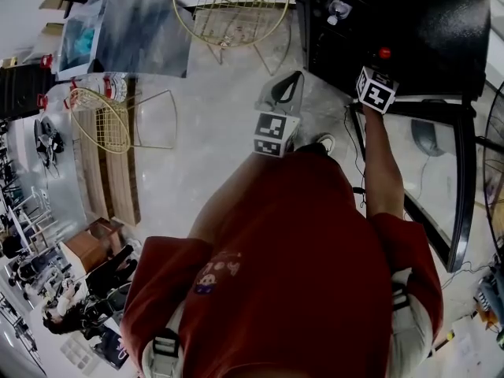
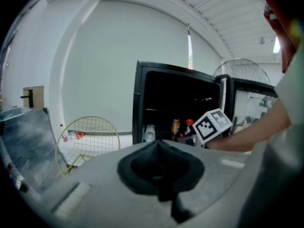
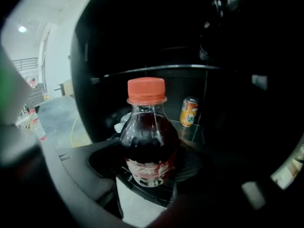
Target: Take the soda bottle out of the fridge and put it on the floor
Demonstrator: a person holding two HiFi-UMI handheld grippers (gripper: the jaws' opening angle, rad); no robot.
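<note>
**Cola bottle pinched, fridge exit comes next**

Biggest first: there's pale floor [image 1: 213, 164] below me, with a bare stretch right in front of the black fridge [image 1: 425, 22]. Its glass door [image 1: 461, 195] hangs open. My right gripper [image 3: 147, 172] reaches inside, jaws clamped on the lower body of the soda bottle [image 3: 148, 141]. It's dark cola, upright, with a red cap [image 3: 146, 90] on top. So the bottle is inside the fridge, near the front, though I can't tell if its base touches the shelf. My left gripper [image 2: 160, 151] hangs outside, jaws pressed together with nothing in them.

I'd call this the grab step. Next I need to draw straight back, keep the bottle upright, clear the small orange can [image 3: 189, 112] behind it, then lower to the floor.
</note>
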